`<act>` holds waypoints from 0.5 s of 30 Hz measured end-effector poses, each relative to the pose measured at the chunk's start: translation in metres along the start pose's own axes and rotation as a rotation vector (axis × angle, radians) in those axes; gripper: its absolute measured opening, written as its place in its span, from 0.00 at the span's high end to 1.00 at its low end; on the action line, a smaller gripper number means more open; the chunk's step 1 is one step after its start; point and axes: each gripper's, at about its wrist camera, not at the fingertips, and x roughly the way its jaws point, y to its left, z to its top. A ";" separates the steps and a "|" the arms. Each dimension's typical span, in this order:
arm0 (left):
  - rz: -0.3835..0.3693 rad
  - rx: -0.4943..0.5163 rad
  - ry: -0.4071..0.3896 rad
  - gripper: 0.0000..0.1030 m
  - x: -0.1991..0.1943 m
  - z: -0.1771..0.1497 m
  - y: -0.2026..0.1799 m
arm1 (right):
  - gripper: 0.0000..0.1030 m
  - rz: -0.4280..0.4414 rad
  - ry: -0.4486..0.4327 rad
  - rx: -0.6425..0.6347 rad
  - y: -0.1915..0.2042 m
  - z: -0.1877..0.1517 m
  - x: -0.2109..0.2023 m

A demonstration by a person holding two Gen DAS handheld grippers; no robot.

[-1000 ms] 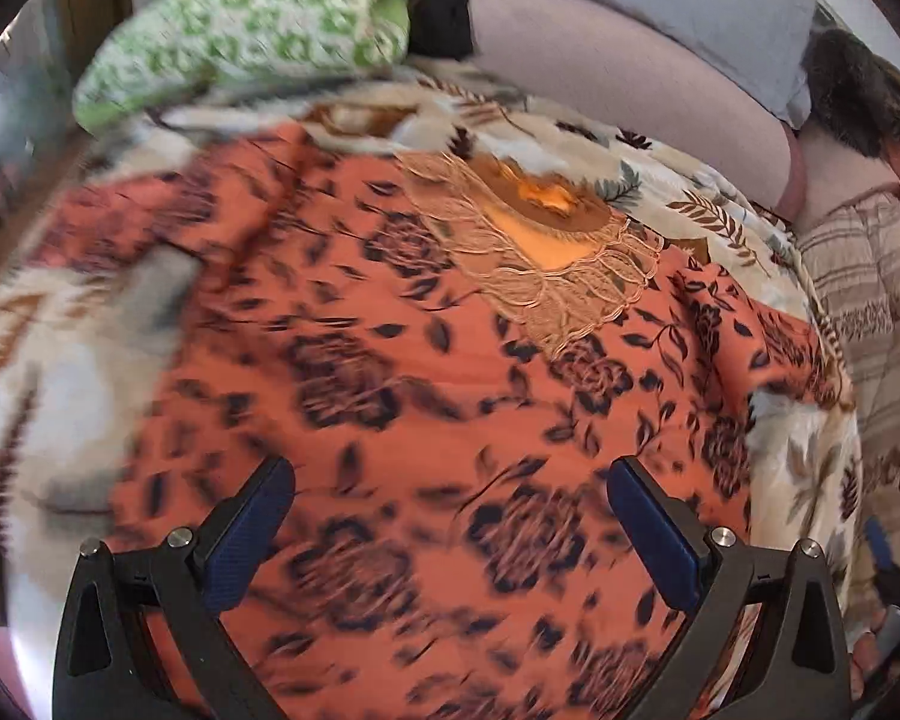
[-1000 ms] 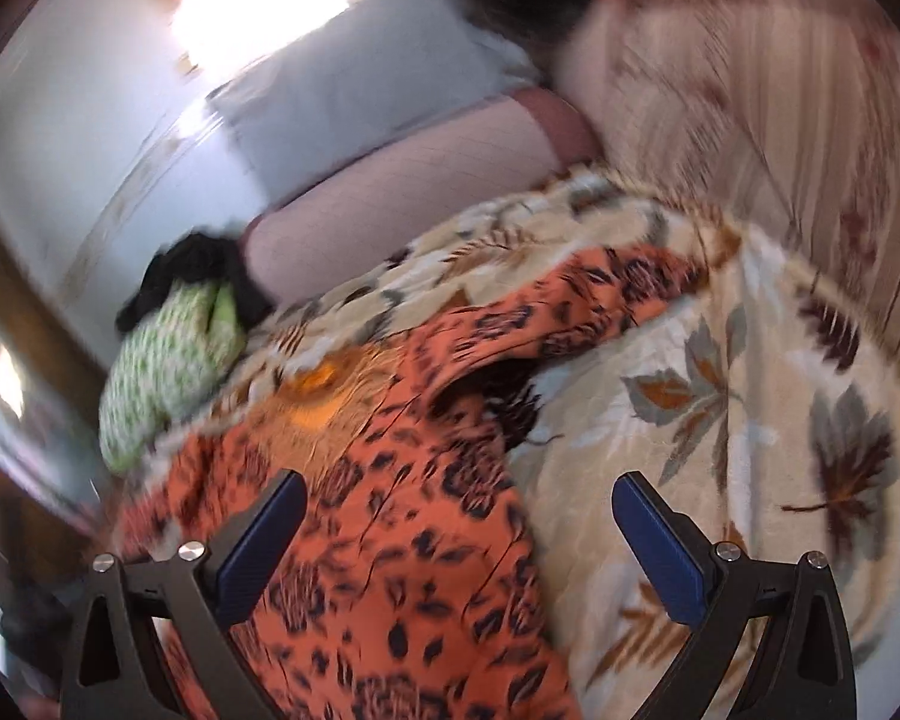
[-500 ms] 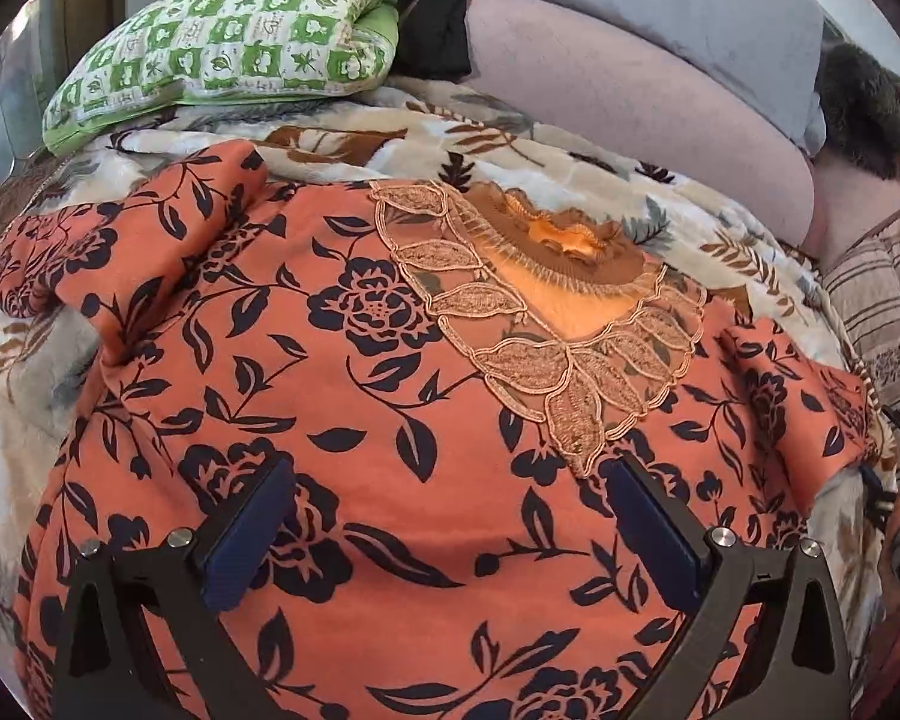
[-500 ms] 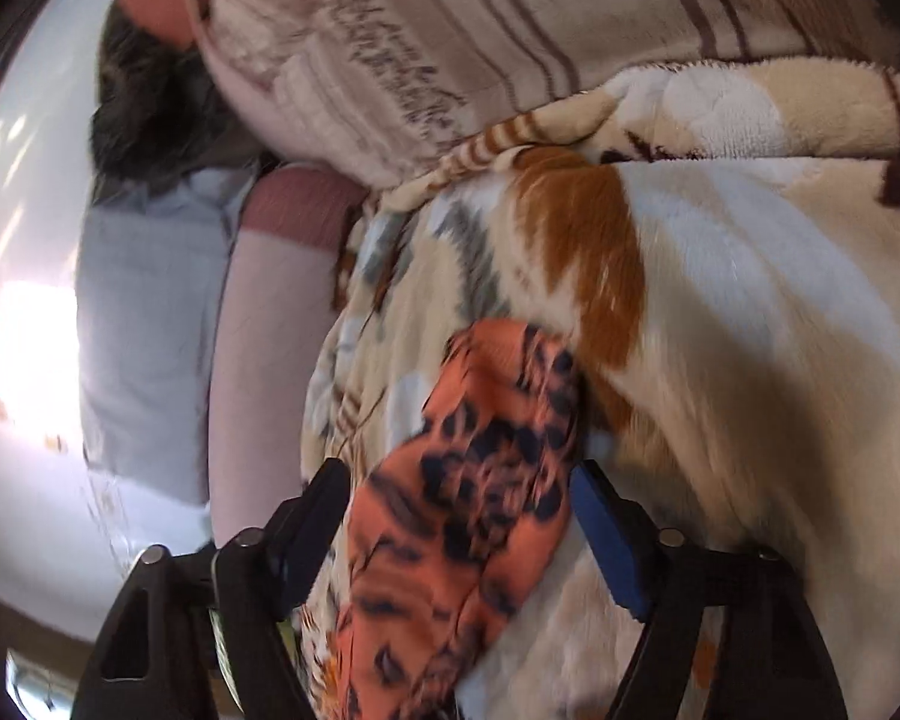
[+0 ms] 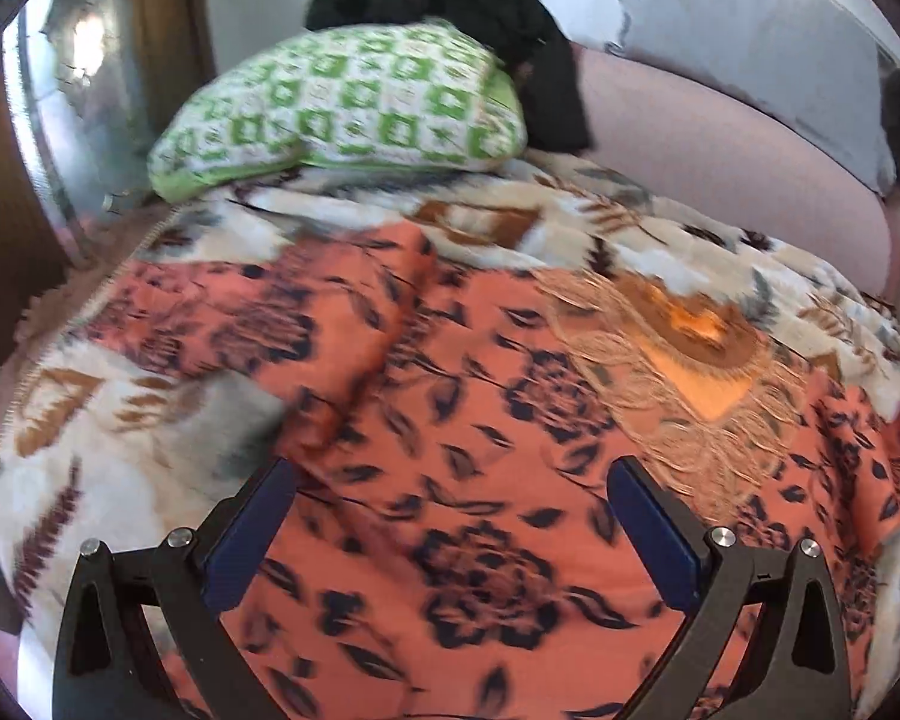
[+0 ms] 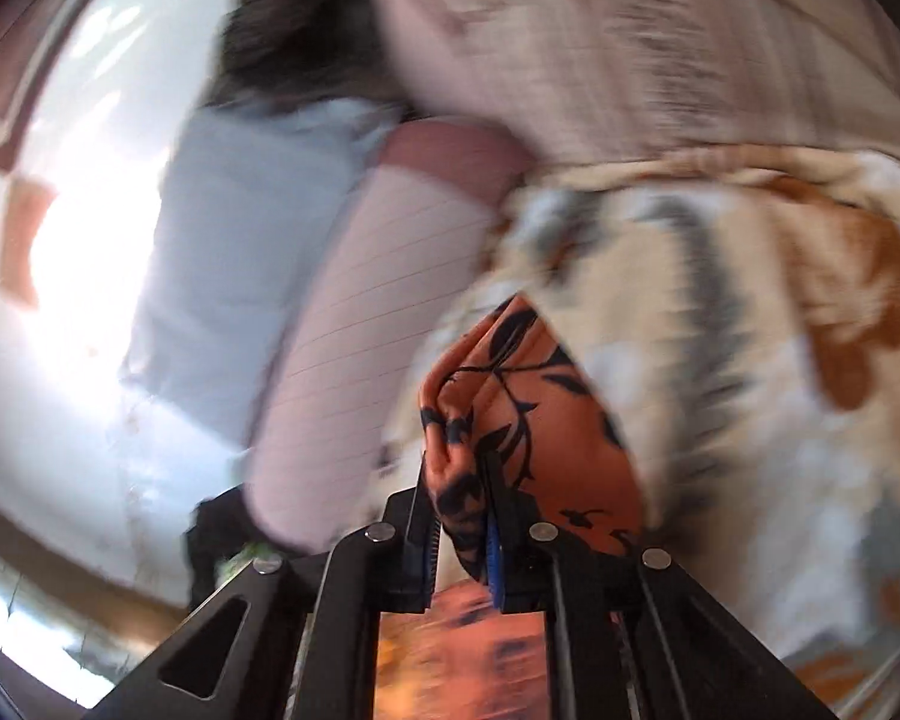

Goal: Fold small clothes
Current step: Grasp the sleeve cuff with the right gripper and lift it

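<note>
**Right grip holds one sleeve; left jaws hang open over the body**

Nearest in the right wrist view, the right gripper [image 6: 459, 516] has just been closing and now pinches a bunched fold of the orange top [image 6: 528, 414]; the cloth fills the narrow gap between the jaws and rises out beyond the tips. That fold looks like the sleeve end on the person's right. Just past it lies the blanket [image 6: 720, 312], then a pink bolster [image 6: 354, 324], all blurred.

In the left wrist view, the left gripper [image 5: 450, 534] stands wide, its fingers [image 5: 252, 534] above the cloth and holding nothing. The top [image 5: 450, 420] lies spread flat on the blanket [image 5: 120, 456], its body running from the jaws away toward the lace neckline [image 5: 690, 372]. The other sleeve reaches up and left of the open fingers, toward the green pillow [image 5: 354, 102]; a black garment [image 5: 510, 30] sits behind that.

The coming fold likely turns on this: the held sleeve lies at the right edge and must cross left over the body, toward the neckline. The left gripper is nearer the free sleeve and the side seam.
</note>
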 end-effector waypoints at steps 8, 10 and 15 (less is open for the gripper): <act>0.127 -0.095 0.009 0.00 0.007 0.015 0.077 | 0.87 0.241 0.213 -0.196 0.171 -0.142 0.059; 0.144 -0.134 0.027 0.00 0.009 0.016 0.095 | 0.86 0.244 0.295 -0.226 0.191 -0.188 0.086; 0.161 -0.214 0.032 0.00 0.008 0.017 0.134 | 0.00 0.303 0.511 -0.148 0.191 -0.285 0.131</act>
